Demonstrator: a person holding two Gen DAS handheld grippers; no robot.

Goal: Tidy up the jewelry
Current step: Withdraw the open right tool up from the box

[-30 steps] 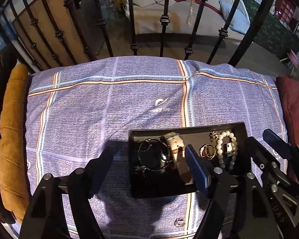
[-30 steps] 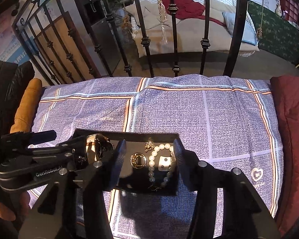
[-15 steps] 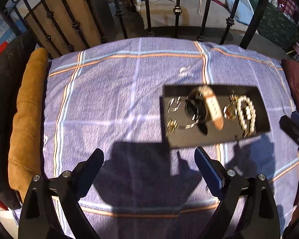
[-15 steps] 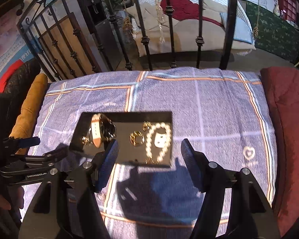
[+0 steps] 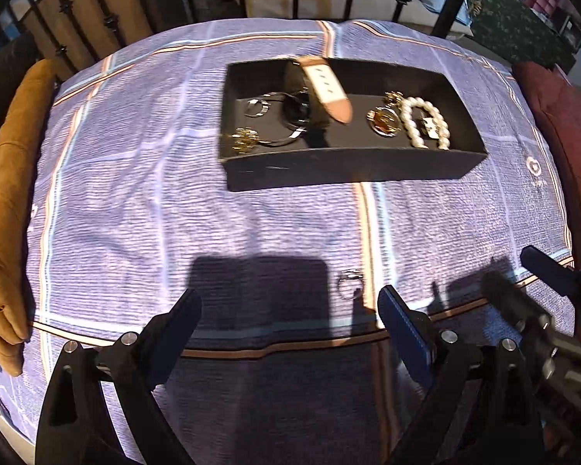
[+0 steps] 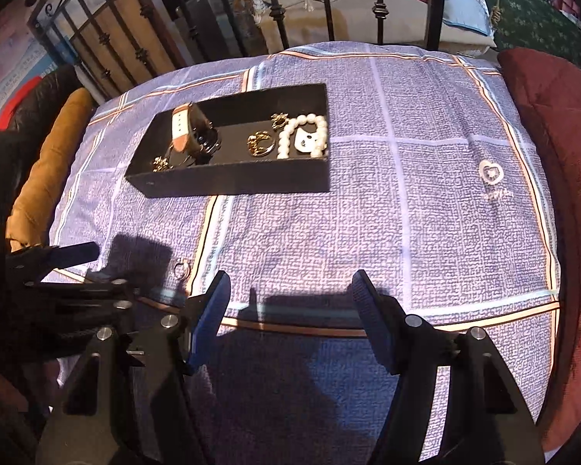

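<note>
The left gripper [image 5: 288, 310] and right gripper [image 6: 288, 290] both gape wide, holding nothing; the black tray [image 5: 352, 166] lies far ahead of the jaws, long side across; only the right view shows the heart logo [image 6: 491, 172] clearly; a small ring [image 5: 350, 288] lies just ahead of the left jaws.

My left gripper [image 5: 288, 312] has 2 black angular fingers [image 5: 174, 321] with blue pads and round silver screws along the linkage. My right gripper [image 6: 290, 290], beside it, is built the same: black frame, blue-faced fingers [image 6: 209, 310], silver screw heads at the joints.
</note>
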